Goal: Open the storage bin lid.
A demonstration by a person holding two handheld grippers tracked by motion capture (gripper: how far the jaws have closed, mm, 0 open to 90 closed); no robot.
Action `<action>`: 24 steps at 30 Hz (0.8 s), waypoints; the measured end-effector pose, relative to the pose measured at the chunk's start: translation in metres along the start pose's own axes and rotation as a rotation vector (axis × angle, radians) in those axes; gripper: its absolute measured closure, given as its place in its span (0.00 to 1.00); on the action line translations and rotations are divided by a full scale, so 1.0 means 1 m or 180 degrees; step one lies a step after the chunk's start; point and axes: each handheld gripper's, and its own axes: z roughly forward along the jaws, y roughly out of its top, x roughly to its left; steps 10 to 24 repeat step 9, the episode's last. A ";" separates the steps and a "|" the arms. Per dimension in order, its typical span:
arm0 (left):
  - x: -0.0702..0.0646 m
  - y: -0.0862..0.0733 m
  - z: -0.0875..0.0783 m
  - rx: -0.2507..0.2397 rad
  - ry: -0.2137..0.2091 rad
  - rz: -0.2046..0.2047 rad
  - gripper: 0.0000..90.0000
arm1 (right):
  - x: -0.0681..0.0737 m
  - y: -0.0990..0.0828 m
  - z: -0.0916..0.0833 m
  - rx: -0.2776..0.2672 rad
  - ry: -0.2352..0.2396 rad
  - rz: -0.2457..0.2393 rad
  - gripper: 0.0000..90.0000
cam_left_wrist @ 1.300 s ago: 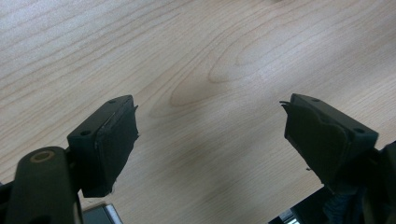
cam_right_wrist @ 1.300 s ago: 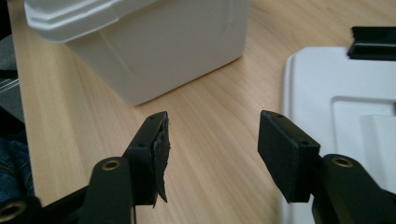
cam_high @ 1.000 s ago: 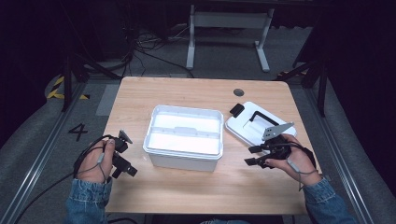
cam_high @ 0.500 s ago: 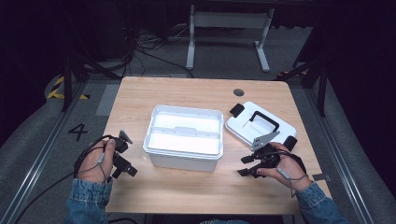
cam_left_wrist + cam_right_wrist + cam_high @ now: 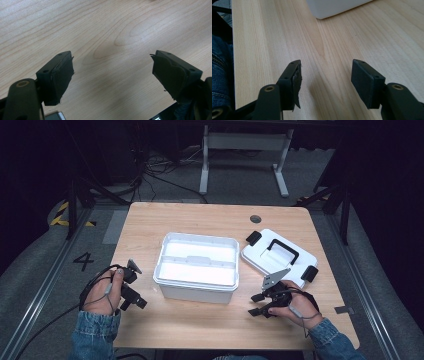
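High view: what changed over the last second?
The right tongs drew back from the lid toward the table's near edge and sank, jaws just opening, nothing between them. The left tongs, box and lid stayed put.

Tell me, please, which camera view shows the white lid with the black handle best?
The high view: the lid lies flat right of the open white box, handle up. The right gripper view catches a corner of that box; the left, bare table.

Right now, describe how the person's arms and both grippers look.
Blue denim sleeves cover both forearms. The left gripper and right gripper are black, each with two blocky padded jaws and a trailing cable; a grey three-cornered plate tops the right one.
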 end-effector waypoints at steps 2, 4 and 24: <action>0.000 0.000 0.000 -0.0005 -0.0004 0.0000 0.20 | 0.001 -0.001 0.002 -0.0018 0.0019 -0.0003 0.45; 0.000 0.000 0.001 -0.0020 -0.0003 0.0019 0.20 | 0.001 0.000 0.003 -0.0027 0.0029 -0.0015 0.45; 0.000 0.000 0.000 -0.0055 0.0001 0.0015 0.20 | 0.001 0.000 0.001 -0.0110 0.0007 -0.0051 0.45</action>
